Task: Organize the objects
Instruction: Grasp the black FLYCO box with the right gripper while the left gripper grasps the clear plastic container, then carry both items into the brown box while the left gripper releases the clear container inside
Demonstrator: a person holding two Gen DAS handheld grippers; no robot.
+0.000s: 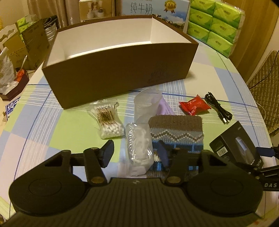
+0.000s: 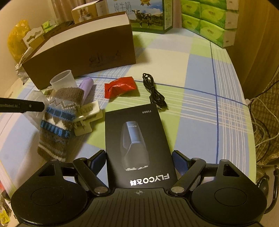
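My left gripper (image 1: 136, 153) is open over the checked tablecloth, with a clear plastic packet (image 1: 137, 153) between its fingers; the pads stand off its sides. The right finger overlaps a knitted sock (image 1: 176, 129). My right gripper (image 2: 139, 159) is shut on a black shaver box (image 2: 137, 139), a pad against each long side. The brown open-topped box (image 1: 113, 75) with white inside stands behind. In front of it lie a bag of cotton swabs (image 1: 109, 122), a clear cup (image 1: 146, 104), a purple tube (image 1: 165, 107), a red packet (image 1: 193, 105) and a black cable (image 1: 218, 108).
A cream brush (image 2: 87, 115) lies beside the sock. Green tissue packs (image 1: 216, 22) and a milk carton (image 1: 157, 8) line the back. A small dark tray (image 1: 15, 85) with clutter sits at the left. A padded chair (image 1: 266, 87) stands past the table's right edge.
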